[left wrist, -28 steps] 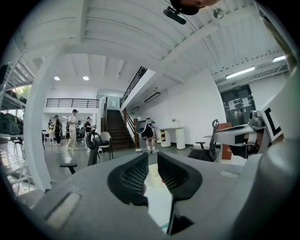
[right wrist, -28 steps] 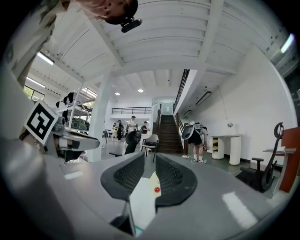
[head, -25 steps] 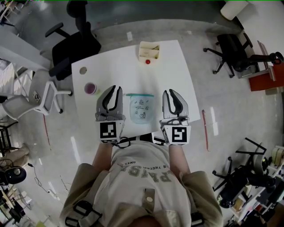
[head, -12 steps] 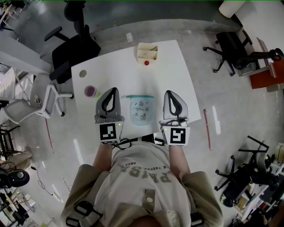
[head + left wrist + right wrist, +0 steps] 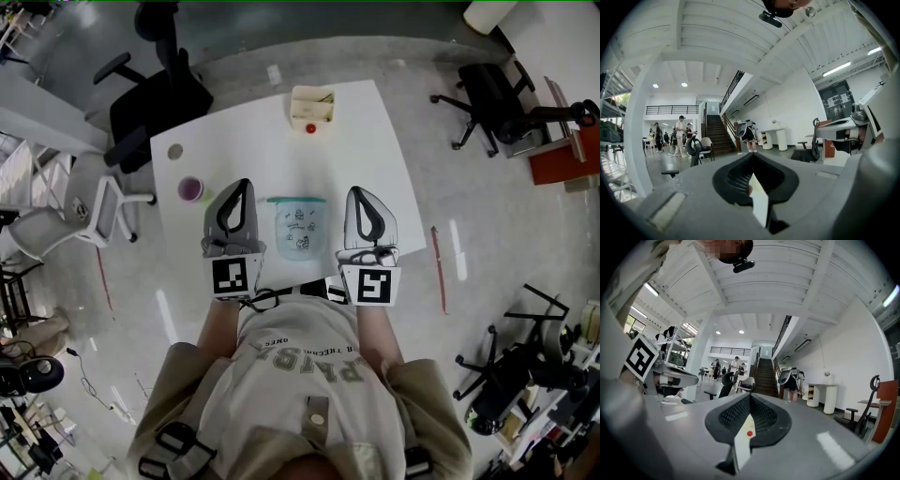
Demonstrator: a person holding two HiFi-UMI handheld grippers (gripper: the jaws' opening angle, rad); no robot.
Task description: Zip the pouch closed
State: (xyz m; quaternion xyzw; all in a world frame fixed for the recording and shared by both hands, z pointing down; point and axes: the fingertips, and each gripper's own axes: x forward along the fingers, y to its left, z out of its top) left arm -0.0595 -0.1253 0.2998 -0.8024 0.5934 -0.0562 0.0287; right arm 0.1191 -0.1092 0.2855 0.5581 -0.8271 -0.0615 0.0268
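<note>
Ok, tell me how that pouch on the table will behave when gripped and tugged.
Probably floppy: the pouch lies flat and thin on the table. So thin, it is likely light and may slide on that smooth top.

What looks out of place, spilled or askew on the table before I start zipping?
Nothing stands out. The pouch lies flat and square on the table between the left gripper and the right gripper, both shut and empty, neither touching it. The purple cup stands upright; nothing is spilled.
</note>
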